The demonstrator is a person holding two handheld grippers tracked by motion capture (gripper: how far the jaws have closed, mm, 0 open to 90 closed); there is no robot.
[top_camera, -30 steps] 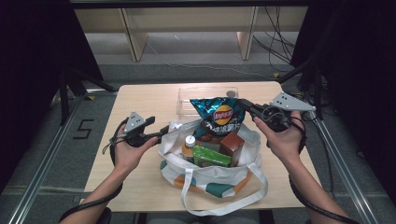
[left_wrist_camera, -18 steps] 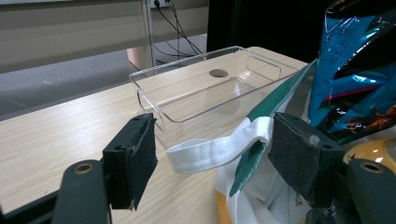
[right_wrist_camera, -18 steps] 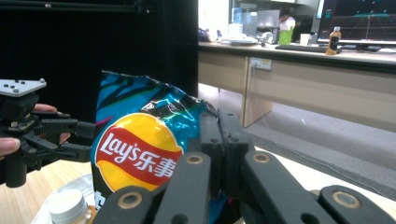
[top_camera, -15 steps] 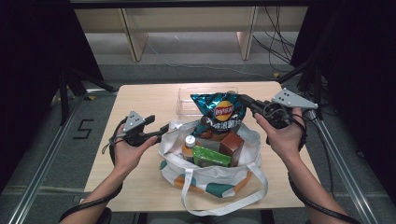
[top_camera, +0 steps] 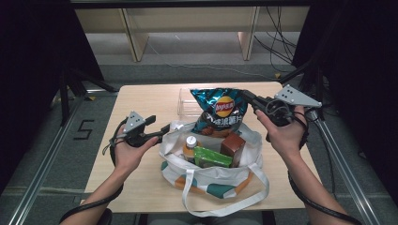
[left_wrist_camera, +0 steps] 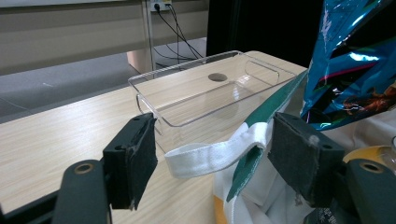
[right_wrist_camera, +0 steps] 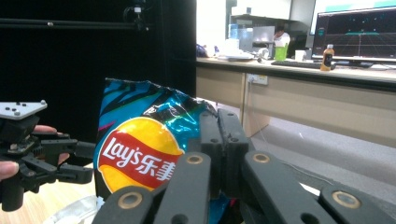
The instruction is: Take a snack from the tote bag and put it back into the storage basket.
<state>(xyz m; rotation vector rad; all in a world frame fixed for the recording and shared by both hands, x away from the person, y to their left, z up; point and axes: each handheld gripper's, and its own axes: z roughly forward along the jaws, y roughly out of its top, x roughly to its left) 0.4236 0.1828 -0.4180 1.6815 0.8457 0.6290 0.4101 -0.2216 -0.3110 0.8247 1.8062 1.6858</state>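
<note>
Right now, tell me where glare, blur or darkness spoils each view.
High view: dark surroundings, evenly lit table. Left gripper view: glare streaks on the chip bag, near jaws soft. Right gripper view: bright background, black curtain at left, near jaws blurred, bag logo sharp.

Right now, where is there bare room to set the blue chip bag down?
The clear plastic tray beyond the white tote bag is empty. Bare tabletop lies left of it. The tote is crowded: bottle, green box, brown carton.
</note>
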